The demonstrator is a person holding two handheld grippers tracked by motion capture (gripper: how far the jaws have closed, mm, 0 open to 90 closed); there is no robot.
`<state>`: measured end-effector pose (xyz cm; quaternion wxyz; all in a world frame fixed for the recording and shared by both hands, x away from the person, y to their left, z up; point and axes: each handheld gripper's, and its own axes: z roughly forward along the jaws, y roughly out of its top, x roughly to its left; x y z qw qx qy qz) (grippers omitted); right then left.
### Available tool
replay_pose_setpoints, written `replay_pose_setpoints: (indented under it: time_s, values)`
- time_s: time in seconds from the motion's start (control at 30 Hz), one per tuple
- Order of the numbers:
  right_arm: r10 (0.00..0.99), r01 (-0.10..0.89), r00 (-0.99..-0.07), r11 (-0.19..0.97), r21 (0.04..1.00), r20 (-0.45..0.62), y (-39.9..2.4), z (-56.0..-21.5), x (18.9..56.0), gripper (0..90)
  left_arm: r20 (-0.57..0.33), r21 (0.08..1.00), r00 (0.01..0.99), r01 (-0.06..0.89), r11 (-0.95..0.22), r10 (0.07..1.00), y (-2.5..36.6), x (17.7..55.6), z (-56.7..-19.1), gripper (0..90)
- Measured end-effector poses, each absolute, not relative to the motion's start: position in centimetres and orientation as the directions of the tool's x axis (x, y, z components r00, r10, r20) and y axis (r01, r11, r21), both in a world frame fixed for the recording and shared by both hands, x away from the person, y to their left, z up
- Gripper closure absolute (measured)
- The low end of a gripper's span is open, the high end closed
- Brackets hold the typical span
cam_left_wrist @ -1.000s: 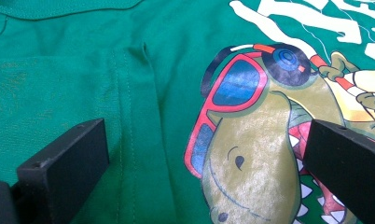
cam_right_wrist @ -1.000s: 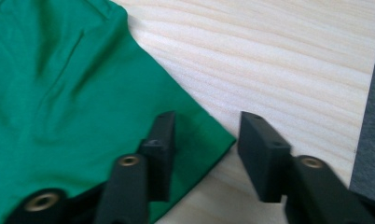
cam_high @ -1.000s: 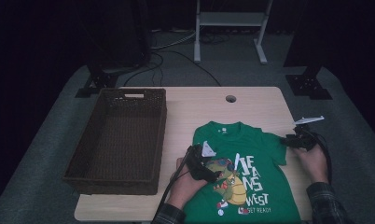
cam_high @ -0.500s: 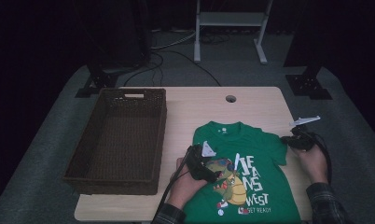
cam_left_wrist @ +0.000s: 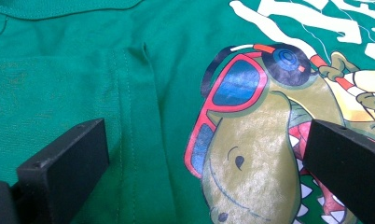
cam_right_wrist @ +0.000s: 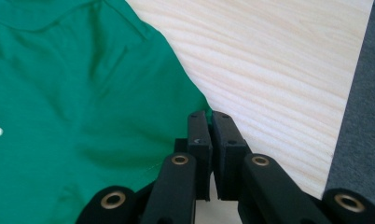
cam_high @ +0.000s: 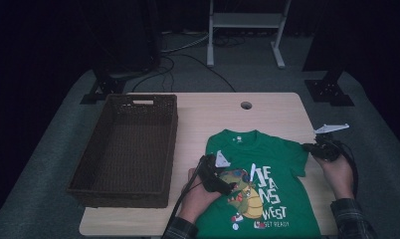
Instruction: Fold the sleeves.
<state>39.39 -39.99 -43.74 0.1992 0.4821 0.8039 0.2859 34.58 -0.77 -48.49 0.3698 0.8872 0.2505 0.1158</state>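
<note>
The right hand-held gripper (cam_right_wrist: 210,122) has just clenched on the green T-shirt's (cam_high: 267,164) sleeve; the left hand-held gripper (cam_left_wrist: 202,154) gapes above its print.

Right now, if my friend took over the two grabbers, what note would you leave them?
Left gripper: open, jaws spread over the dinosaur print on the green T-shirt.
Right gripper: jaws have just closed; shut on the T-shirt's sleeve edge at the table's right side.
The shirt lies flat, print up. The wicker basket sits to its left.
Done: sleeve pinched.
Left: probably fold the shirt, maybe put it in the basket.
</note>
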Motion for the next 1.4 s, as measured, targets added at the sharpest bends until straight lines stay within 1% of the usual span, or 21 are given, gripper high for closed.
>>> replay_pose_setpoints:
  time_s: [0.6,1.03,1.4]
  values:
    - [0.868,0.598,-0.492,0.394,0.698,-0.067,-38.2,-42.2,37.6,87.3,0.019,0.715,0.847,0.36,-0.6,0.531,-0.8,34.6,-48.5,0.0]
    - [0.846,0.572,-0.529,0.416,0.707,-0.07,-36.8,-41.7,37.5,87.2,0.018,0.716,0.847,0.36,-0.599,0.531,-0.8,34.6,-48.5,0.0]
    - [0.814,0.548,-0.575,0.454,0.703,-0.077,-34.8,-41.3,37.6,87.2,0.018,0.716,0.847,0.36,-0.598,0.531,-0.8,34.6,-48.5,0.0]
